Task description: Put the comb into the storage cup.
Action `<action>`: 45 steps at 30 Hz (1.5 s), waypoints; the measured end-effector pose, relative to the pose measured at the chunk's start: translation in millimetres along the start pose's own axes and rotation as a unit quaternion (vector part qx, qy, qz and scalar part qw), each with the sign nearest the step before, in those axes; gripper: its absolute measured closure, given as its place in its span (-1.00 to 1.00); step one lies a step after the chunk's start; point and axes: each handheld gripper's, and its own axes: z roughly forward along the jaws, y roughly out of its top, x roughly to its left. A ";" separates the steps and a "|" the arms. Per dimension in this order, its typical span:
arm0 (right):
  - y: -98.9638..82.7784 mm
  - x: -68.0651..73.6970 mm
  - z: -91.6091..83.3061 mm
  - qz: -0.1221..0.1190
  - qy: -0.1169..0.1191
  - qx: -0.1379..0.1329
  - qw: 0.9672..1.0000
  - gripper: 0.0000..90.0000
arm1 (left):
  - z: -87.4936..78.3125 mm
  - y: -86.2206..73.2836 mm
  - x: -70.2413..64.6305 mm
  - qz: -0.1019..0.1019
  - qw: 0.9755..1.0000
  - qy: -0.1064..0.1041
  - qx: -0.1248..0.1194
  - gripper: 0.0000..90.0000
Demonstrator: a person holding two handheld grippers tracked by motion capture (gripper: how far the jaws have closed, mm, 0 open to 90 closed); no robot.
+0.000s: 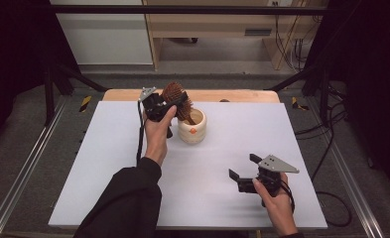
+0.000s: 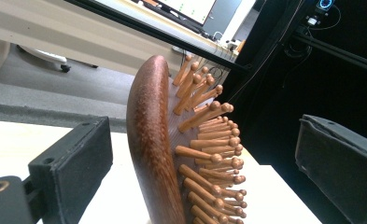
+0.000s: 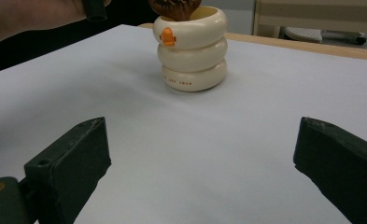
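Observation:
A dark wooden hairbrush (image 1: 174,92) with peg bristles stands handle-down in a cream ringed cup (image 1: 193,131) bearing a small orange mark, at the back middle of the white table. My left gripper (image 1: 178,102) is at the brush head, open. In the left gripper view the brush (image 2: 155,140) sits between the two black jaws with a gap on each side. My right gripper (image 1: 243,167) rests open near the front right, nothing between its jaws. The right gripper view (image 3: 200,172) faces the cup (image 3: 192,51), with the brush (image 3: 174,8) at the top edge.
The white table sheet (image 1: 128,153) lies on a wooden top whose far edge (image 1: 242,95) shows behind the cup. Black frame bars and cables stand along both sides. A person's dark sleeve (image 1: 128,203) reaches in from the front left.

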 end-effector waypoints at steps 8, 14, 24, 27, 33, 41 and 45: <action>0.0 0.0 0.2 -0.001 0.000 0.000 1.000 -0.91 | -2.5 -1.5 -0.9 0.012 1.000 0.003 0.001 -0.94; 0.1 0.3 0.5 0.000 0.000 0.000 1.000 -0.91 | -6.8 -4.1 -0.6 0.025 1.000 0.006 0.005 -0.94; 0.0 2.0 2.3 0.002 0.000 0.001 1.000 -0.91 | -16.4 -5.8 -0.8 0.040 0.999 0.006 0.007 -0.94; -0.4 2.8 3.7 0.001 0.002 0.002 1.000 -0.91 | -20.1 -6.6 -2.7 0.052 0.999 0.005 0.007 -0.94; -0.8 2.7 4.5 0.002 0.002 0.003 1.000 -0.91 | -26.0 -8.7 -3.0 0.066 0.998 0.010 0.010 -0.94; -0.8 3.2 4.8 0.002 0.001 0.003 1.000 -0.91 | -34.2 -13.9 -7.2 0.079 0.997 0.005 0.013 -0.93; -0.6 2.9 4.5 0.000 0.001 0.003 1.000 -0.91 | -39.4 -13.7 -10.0 0.097 0.995 0.007 0.014 -0.93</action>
